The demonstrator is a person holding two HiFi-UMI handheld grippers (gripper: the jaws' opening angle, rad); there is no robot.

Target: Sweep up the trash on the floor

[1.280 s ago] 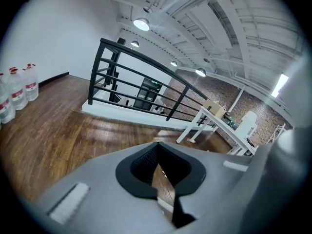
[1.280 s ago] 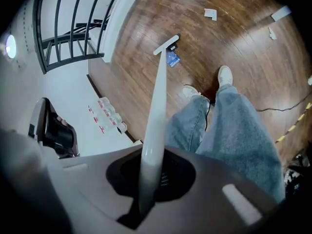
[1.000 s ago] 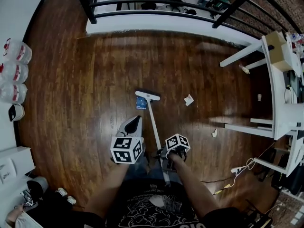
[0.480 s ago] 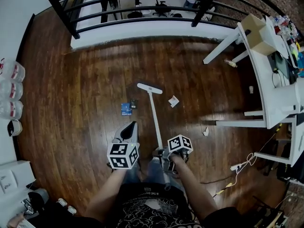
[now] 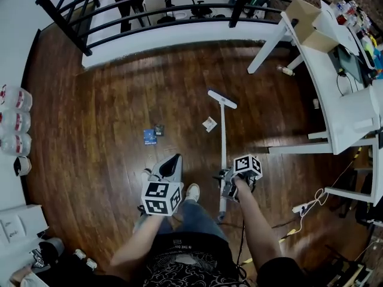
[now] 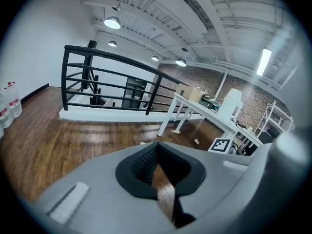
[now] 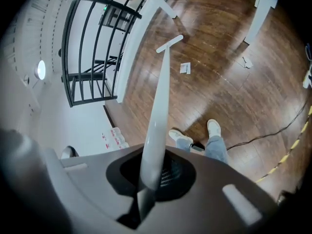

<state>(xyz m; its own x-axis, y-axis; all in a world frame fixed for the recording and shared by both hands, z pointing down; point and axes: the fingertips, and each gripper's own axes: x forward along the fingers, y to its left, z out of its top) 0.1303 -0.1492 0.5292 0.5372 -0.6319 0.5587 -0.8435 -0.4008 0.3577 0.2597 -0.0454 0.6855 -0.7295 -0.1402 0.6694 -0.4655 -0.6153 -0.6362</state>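
Two tongs in view. Right tongs [image 5: 230, 181] are clenched on the handle of the long white broom with a flat head [image 5: 222, 136]. The handle runs away from the person, with the head down at the dark wooden floor [image 5: 102, 112] at the far end. Left tongs [image 5: 175, 160] are released: the jaws stand a narrow slit apart and only floor shows between them. They are held left of the broom handle, apart from it.

Trash:
- A white paper scrap [image 5: 209, 124] lies just left of the handle, near the head, not touching it.
- A small blue card [image 5: 149, 137] and a small dark item [image 5: 159, 130] lie close together, further left.

White worktop [image 5: 350, 109] at right; black railing [image 5: 137, 8] at far side.
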